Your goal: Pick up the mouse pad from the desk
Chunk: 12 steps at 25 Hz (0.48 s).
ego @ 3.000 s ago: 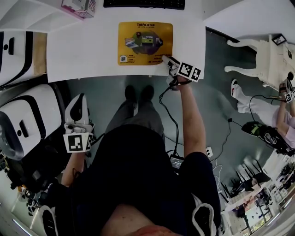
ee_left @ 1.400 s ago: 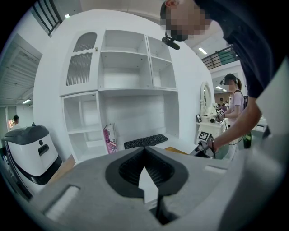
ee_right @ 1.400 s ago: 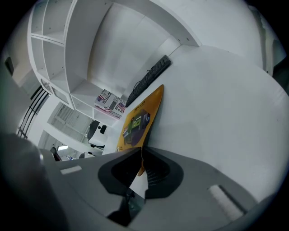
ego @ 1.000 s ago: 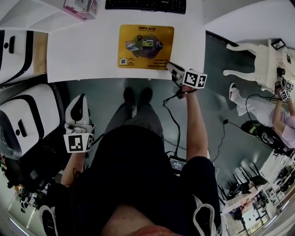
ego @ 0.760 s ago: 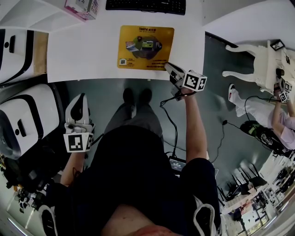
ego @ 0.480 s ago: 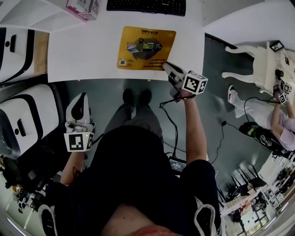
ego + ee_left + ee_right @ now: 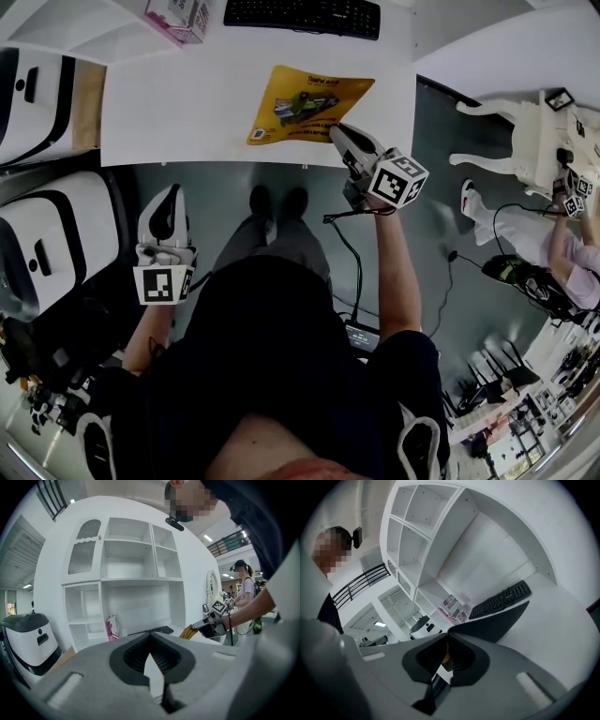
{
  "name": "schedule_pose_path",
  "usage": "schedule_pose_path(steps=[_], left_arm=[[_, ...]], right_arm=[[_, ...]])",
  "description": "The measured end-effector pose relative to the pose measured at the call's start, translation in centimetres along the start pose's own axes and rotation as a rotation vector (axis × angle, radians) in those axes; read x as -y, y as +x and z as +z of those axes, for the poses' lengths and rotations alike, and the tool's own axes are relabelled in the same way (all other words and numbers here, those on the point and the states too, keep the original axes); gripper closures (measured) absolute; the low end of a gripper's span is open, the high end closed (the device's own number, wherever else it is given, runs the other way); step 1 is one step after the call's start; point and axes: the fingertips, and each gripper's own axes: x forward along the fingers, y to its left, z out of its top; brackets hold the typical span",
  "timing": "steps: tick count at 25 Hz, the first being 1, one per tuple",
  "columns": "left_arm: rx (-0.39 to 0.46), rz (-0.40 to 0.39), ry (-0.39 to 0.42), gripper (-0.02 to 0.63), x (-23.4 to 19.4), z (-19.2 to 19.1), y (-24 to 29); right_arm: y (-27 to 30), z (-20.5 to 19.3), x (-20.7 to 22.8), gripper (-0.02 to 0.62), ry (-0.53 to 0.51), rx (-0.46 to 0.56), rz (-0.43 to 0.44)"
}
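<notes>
Lifting a limp sheet by one corner: the right gripper is clenched on the near right corner of the mouse pad, and the pad hangs slanted over the white desk, near its front edge and just short of the black keyboard. We judge the step in hand to be the raise itself. To do it well, we would hold the jaws firmly together, since only a narrow strip of pad sits between them, and carry the corner straight up and a little toward the body, so that the far edge peels off the desk without sweeping into the keyboard. Whether that far edge rests on the desk we cannot tell. The pad is a thin, flexible rectangle, yellow on top with a printed picture at its centre and small dark print near the borders. Its dark underside shows in the right gripper view, fanning out from the jaws. The left gripper hangs well apart, below the desk's front edge – its jaws together on nothing.
</notes>
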Motion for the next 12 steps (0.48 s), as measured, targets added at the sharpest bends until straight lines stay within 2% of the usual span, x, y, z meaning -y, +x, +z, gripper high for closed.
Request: schedule_pose_path(steps=[12], left_arm=[[0.041,-0.01,0.007,0.606,0.2,1.2,-0.5]], right_arm=[[-1.8,5.0,-5.4,0.586,-0.17,0.097,-0.036]])
